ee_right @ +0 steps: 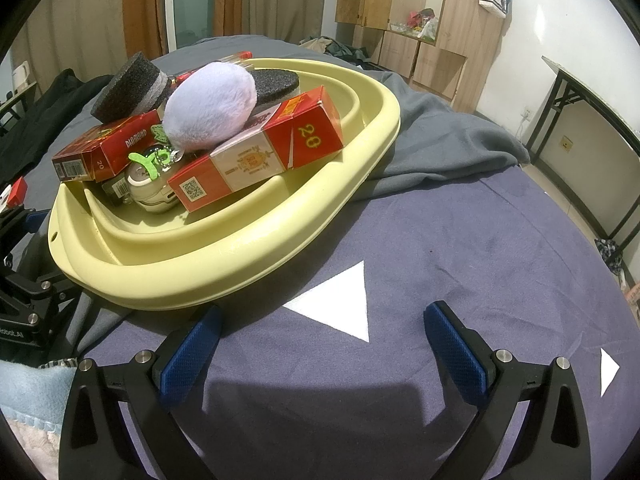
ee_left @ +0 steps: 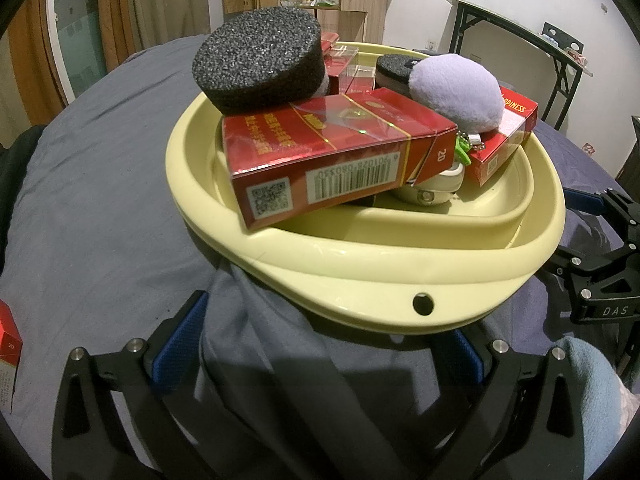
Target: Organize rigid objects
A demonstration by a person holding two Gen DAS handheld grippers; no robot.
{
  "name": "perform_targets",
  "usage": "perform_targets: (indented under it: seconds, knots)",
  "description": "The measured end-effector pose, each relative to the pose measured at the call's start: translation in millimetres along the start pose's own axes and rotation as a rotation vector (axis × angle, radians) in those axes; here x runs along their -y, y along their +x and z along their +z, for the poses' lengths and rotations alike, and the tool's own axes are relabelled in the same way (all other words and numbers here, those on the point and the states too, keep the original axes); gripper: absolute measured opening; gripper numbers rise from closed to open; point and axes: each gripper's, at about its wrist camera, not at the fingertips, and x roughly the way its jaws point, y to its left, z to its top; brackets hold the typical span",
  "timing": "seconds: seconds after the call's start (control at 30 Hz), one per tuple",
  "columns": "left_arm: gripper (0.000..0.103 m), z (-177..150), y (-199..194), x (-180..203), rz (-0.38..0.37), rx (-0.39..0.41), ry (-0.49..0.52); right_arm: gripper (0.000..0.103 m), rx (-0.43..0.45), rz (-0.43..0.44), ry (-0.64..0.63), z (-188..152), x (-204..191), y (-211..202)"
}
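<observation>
Your left gripper (ee_left: 320, 344) sits low in front of the yellow basin (ee_left: 360, 280), its blue-padded fingers (ee_left: 180, 336) spread wide and holding nothing; the right fingertip is hidden under the basin rim. Your right gripper (ee_right: 324, 340) is likewise spread wide and empty, over the purple sheet (ee_right: 440, 240), with a white triangle (ee_right: 340, 304) printed on the sheet between its fingers.

The basin rests on the bed, partly on a grey blanket (ee_right: 440, 140). Its contents are piled above the rim:

- A red carton (ee_left: 332, 152) lies tilted across the near rim. It shows a barcode with digits too distorted to read with certainty, a QR code and "20" on the end flap; the right view reads "DIAMOND" on its side.
- A second red-and-cream carton (ee_right: 260, 152) shows "20" on its end and a QR code; the left view reads "...OPINESS" on it.
- A black foam puck (ee_left: 260, 60) rests on the first carton.
- A lilac plush (ee_right: 208, 108) lies on the second carton, with a green tag (ee_right: 150, 162) on a bead chain.
- A cream case (ee_left: 432, 188) sits under the cartons.

Another red carton (ee_left: 8, 340) lies on the sheet at far left, marked "20". The right gripper body reads "DAS" in the left view.
</observation>
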Motion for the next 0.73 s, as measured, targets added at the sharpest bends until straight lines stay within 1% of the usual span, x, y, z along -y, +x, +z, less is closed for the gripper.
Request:
perform_targets:
  seconds: [0.73]
  knots:
    - [0.103, -1.6, -0.3, 0.2, -0.002, 0.001, -0.001, 0.103, 0.0, 0.0, 0.0, 0.0, -0.1, 0.1]
